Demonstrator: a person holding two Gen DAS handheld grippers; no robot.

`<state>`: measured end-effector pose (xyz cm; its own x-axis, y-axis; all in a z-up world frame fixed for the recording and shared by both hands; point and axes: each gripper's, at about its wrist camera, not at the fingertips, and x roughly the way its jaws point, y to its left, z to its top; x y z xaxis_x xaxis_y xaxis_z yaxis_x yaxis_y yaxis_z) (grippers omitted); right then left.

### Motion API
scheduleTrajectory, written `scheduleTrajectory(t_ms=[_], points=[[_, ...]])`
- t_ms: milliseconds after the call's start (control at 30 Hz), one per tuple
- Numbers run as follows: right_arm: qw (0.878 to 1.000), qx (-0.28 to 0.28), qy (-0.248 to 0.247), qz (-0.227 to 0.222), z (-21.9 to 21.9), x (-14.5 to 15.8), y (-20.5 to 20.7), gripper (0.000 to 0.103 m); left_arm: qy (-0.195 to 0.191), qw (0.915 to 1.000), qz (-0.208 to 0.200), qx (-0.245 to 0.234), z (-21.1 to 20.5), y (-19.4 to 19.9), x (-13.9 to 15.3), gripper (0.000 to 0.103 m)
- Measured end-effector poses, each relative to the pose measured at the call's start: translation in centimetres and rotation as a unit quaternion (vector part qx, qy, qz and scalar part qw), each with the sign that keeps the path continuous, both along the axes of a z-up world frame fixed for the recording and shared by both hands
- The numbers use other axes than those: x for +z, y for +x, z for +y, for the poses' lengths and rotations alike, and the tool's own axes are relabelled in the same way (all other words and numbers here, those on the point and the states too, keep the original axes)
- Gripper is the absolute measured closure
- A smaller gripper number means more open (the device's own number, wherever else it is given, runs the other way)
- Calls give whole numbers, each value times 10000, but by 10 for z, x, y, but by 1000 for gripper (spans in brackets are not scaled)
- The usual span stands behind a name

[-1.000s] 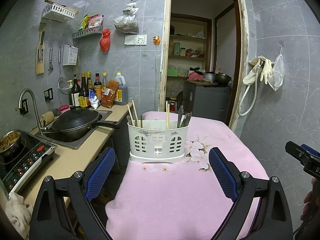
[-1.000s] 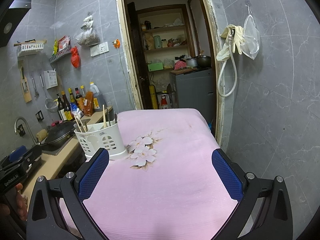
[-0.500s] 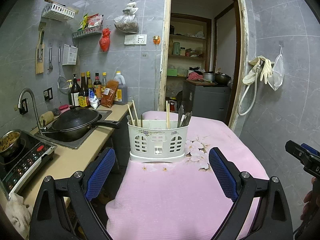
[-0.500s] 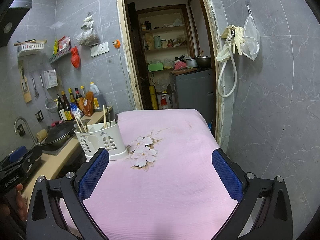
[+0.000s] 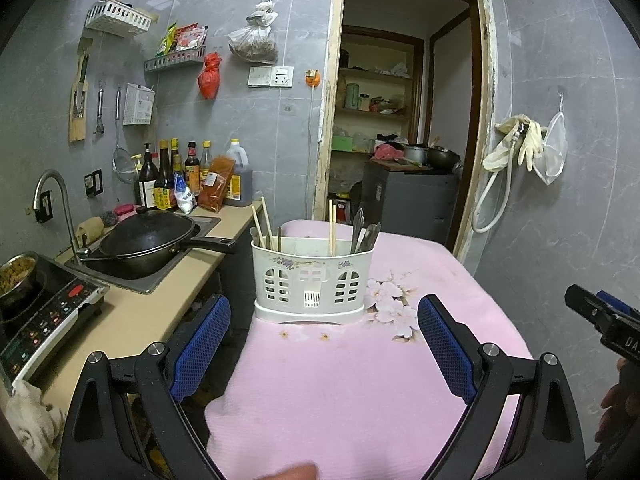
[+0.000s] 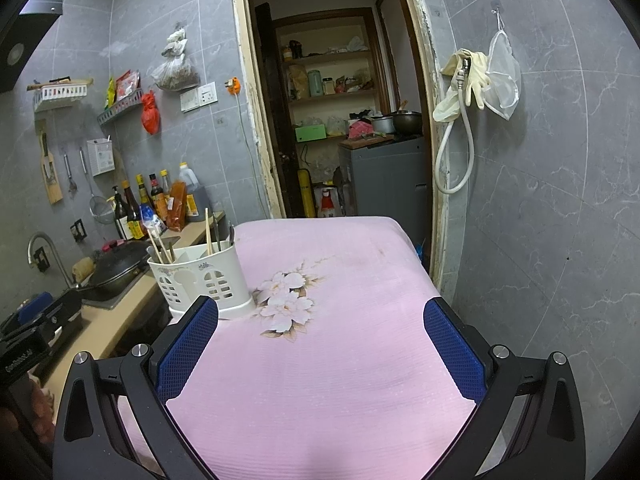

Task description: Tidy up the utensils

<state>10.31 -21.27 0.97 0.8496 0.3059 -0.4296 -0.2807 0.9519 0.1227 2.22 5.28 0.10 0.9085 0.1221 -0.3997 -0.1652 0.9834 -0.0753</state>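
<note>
White plastic utensil caddy [image 5: 313, 278] stands upright near the left edge of the pink cloth-covered table [image 6: 340, 360], chopsticks [image 5: 331, 226] and metal cutlery [image 5: 365, 236] poking up from separate compartments. Our left gripper [image 5: 324, 346] hangs spread wide and empty just short of it; our right gripper [image 6: 320, 346] likewise gapes over bare cloth, well apart. We judge the caddy light and tippy, the chopsticks thin and slick, the cutlery stiff. Best taken high on the exposed shafts, pinched squarely, drawn straight up.

Left wrist: low over the table [image 5: 360, 400], facing the utensil holder [image 5: 313, 276] close ahead.
Right wrist: further right, same holder [image 6: 200, 276] at left.
Shared: table, holder, doorway [image 5: 400, 120].
</note>
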Motion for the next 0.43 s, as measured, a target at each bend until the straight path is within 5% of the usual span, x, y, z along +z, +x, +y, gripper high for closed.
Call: scheduleTrajectory(t_ms=[433], points=[[10000, -2, 5, 18, -1, 1, 1, 0, 27, 9999, 63, -74, -4, 2, -5, 11]])
